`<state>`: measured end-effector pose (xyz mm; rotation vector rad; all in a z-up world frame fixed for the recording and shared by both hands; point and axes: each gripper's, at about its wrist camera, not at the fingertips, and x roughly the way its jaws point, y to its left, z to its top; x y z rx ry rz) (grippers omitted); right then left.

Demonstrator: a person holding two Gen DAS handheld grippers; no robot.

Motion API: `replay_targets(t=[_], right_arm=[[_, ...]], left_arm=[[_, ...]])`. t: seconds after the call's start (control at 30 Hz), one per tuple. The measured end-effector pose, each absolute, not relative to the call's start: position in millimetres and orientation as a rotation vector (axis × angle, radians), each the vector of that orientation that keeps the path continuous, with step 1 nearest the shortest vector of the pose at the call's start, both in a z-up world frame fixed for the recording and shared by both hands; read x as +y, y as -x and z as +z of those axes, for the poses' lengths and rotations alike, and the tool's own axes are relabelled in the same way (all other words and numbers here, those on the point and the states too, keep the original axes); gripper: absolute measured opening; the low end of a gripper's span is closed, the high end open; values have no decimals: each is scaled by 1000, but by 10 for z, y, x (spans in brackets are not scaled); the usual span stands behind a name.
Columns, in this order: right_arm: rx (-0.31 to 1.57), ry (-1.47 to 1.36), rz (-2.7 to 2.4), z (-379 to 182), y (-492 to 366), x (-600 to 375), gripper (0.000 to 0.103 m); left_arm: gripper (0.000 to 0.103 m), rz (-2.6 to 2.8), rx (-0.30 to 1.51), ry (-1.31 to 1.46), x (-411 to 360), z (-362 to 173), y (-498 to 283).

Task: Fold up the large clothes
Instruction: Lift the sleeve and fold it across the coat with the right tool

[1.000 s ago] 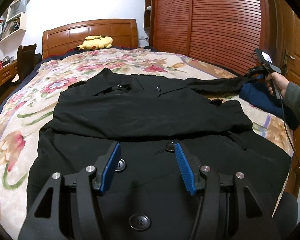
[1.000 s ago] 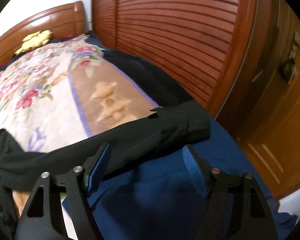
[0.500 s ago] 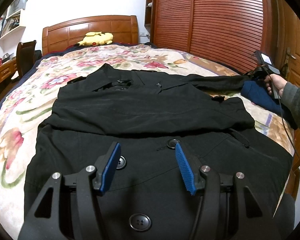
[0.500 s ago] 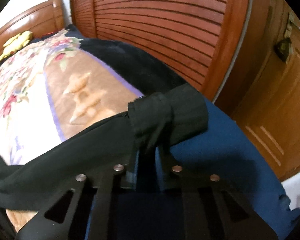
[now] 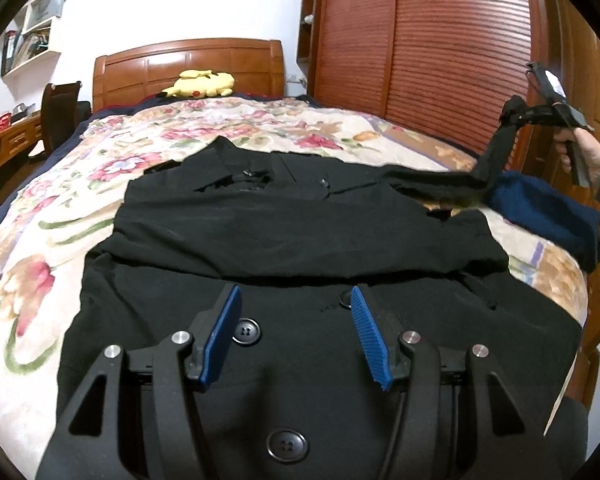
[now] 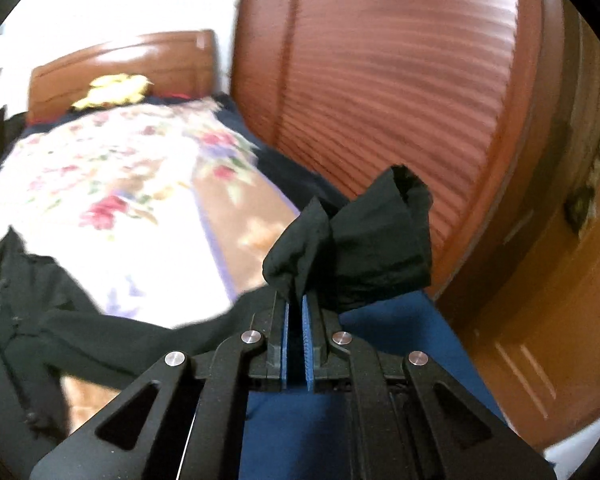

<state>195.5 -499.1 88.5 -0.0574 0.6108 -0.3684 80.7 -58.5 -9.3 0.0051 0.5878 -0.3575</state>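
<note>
A black buttoned coat [image 5: 292, 236] lies spread on the floral bed, its left sleeve folded across the chest. My left gripper [image 5: 296, 320] is open and empty, hovering just above the coat's lower front. My right gripper [image 6: 296, 304] is shut on the cuff of the coat's right sleeve [image 6: 364, 236] and holds it lifted off the bed. In the left wrist view the right gripper [image 5: 516, 114] is at the far right, with the sleeve [image 5: 460, 178] stretched up to it from the coat.
A dark blue garment [image 5: 548, 212] lies at the bed's right edge under the lifted sleeve. A yellow plush toy [image 5: 200, 84] sits by the wooden headboard [image 5: 188, 64]. A slatted wooden wardrobe [image 5: 420, 48] stands close along the right side. A desk and chair [image 5: 56, 116] are left.
My right gripper closed on the sleeve cuff and has raised it off the bed. My left gripper stayed open over the coat's lower front.
</note>
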Motion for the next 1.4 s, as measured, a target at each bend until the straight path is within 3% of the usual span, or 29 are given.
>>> replay_targets(t=[0.83, 1.4], right_arm=[[445, 304, -37, 1593, -1472, -2890, 3], [405, 418, 305, 1266, -1464, -1161, 1]], left_arm=[[56, -304, 528, 18, -190, 102, -584], [56, -218, 507, 61, 368, 159, -451]])
